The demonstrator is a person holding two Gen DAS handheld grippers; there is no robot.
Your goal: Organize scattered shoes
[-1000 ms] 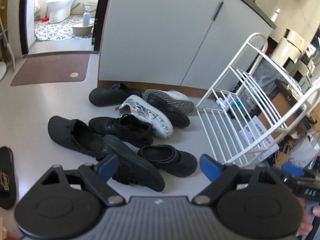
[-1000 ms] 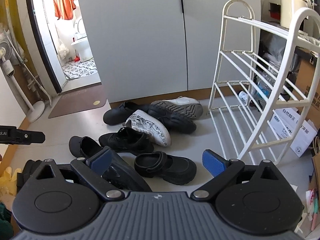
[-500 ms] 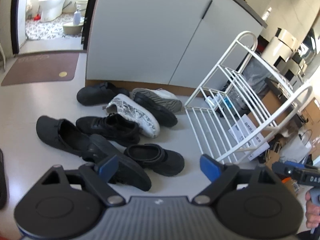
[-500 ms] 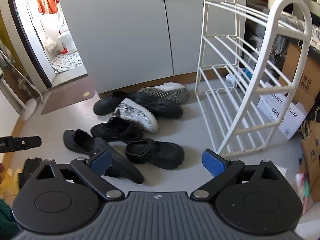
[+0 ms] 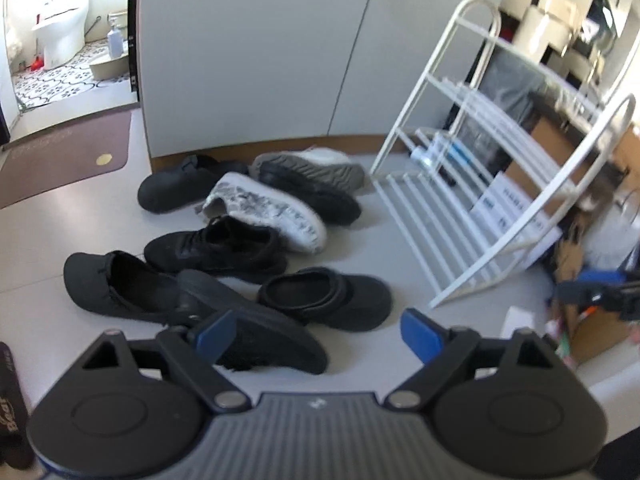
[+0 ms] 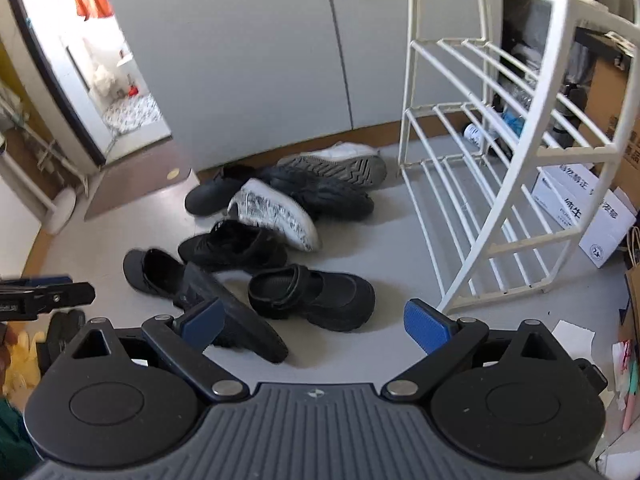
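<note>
Grey floor [image 5: 380, 248] holds your shoes [image 5: 224, 248] left of the rack [image 6: 500, 184]; both your grippers, left [image 5: 316, 330] and right [image 6: 314, 322], are spread and empty.

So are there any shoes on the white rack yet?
No, the white rack's shelves are bare, and the shoes all lie on the floor beside it.

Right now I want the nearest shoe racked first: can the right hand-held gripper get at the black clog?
Probably yes: the right hand-held gripper is open, and the black clog lies uncovered just ahead.
</note>
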